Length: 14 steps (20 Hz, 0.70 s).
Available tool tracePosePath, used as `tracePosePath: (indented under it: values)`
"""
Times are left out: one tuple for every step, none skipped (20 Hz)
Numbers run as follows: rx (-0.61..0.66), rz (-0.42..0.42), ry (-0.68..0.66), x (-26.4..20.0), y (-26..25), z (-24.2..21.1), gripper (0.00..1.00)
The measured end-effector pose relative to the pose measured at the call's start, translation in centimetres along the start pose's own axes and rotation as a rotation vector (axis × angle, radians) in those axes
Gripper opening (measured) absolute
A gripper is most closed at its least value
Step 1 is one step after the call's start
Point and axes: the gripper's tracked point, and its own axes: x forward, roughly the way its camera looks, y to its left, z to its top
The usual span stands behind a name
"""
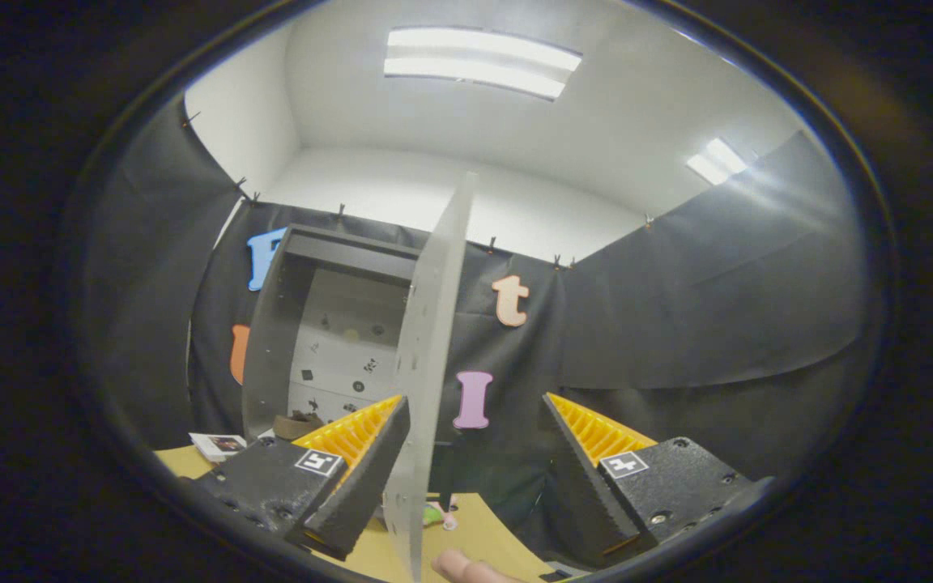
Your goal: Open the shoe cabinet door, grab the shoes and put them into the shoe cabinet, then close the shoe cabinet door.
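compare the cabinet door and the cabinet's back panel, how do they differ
The door swings out toward the gripper and stands edge-on between its open fingers; the back panel sits deep inside the cabinet, facing forward. The door looks plain pale grey; the panel is whiter with dark marks. Both are flat and upright.

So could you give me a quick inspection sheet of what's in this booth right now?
Surface: tan table, partly seen.
Job's things: cabinet stands open; its door is swung out edge-on, between the tongs' fingers. A brown shoe-like thing lies at the cabinet's foot; too small to be sure.
Clutter: a small card beside the cabinet; a small green thing on the table beyond the door.
Tongs: tongs open, the door's edge close to one finger, not clamped.
Cables: nothing seen.
Surroundings: black cloth walls, white ceiling with lit lamps; a fingertip near the door's bottom edge.
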Motion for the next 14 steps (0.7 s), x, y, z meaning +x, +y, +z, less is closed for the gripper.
tracePosePath:
  values:
    - [0.020,-0.018,0.005,-0.1,-1.9,-0.1,1.00]
    - [0.038,-0.039,0.012,-0.1,-3.5,-0.3,1.00]
    - [0.049,-0.058,0.025,0.2,-5.0,-0.6,1.00]
    - [0.061,-0.075,0.042,0.7,-6.3,-1.2,1.00]
    - [0.071,-0.080,0.059,0.8,-7.6,-1.6,1.00]
    - [0.084,-0.083,0.078,1.0,-8.7,-2.0,1.00]
    - [0.088,-0.081,0.098,1.2,-9.8,-2.5,1.00]
    - [0.089,-0.084,0.110,1.4,-10.8,-2.9,1.00]
    - [0.090,-0.089,0.115,1.7,-12.0,-3.2,1.00]
    - [0.091,-0.095,0.118,2.3,-12.9,-3.4,1.00]
    - [0.090,-0.101,0.123,2.7,-14.0,-3.7,1.00]
    - [0.089,-0.114,0.133,3.3,-15.0,-4.4,1.00]
    - [0.080,-0.121,0.146,3.9,-16.0,-5.2,1.00]
    - [0.075,-0.126,0.156,4.5,-16.6,-6.0,1.00]
